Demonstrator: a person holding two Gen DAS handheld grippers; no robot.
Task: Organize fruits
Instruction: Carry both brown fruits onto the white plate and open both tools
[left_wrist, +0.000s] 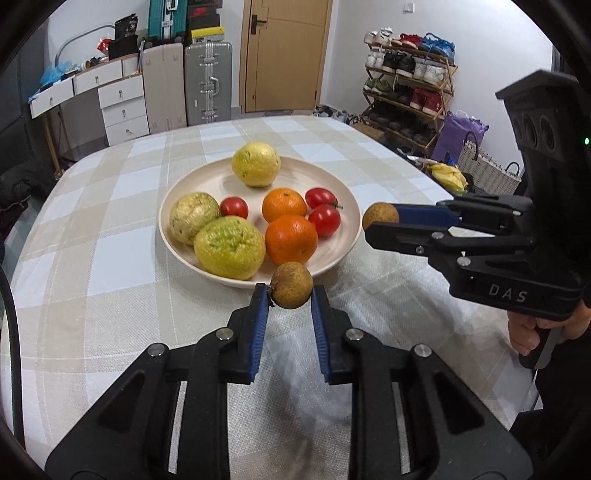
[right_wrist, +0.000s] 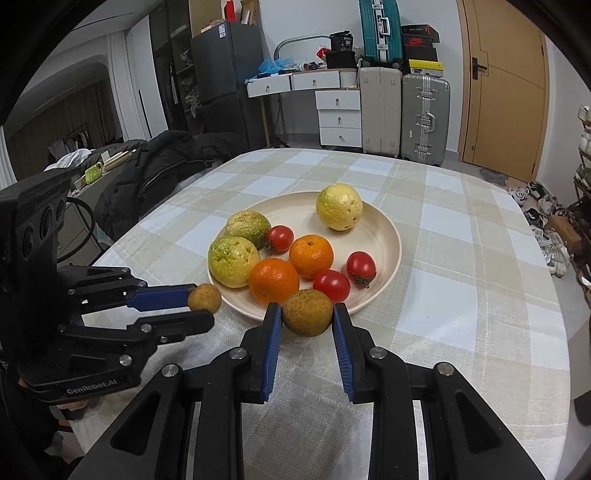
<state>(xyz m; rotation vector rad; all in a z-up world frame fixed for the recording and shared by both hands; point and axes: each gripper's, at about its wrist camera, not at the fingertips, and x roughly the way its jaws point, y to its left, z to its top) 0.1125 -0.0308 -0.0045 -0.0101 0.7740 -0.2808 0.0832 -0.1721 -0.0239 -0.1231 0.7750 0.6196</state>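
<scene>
A cream plate (left_wrist: 332, 188) (right_wrist: 388, 229) on the checked tablecloth holds three yellow-green guavas (left_wrist: 229, 245), two oranges (left_wrist: 291, 239) and three red tomatoes (left_wrist: 324, 219). My left gripper (left_wrist: 290, 295) is shut on a small brown longan (left_wrist: 291, 285) just above the plate's near rim. It shows in the right wrist view (right_wrist: 201, 306) at the plate's left edge. My right gripper (right_wrist: 306, 315) is shut on another brown longan (right_wrist: 307, 312) at the near rim. It shows in the left wrist view (left_wrist: 380, 223) at the plate's right edge.
The table (left_wrist: 92, 229) carries only the plate. Beyond it stand suitcases (left_wrist: 208, 83), a white drawer unit (left_wrist: 122, 107), a wooden door (left_wrist: 284, 55) and a shoe rack (left_wrist: 410, 92). A black jacket (right_wrist: 159, 166) lies on a chair to the left.
</scene>
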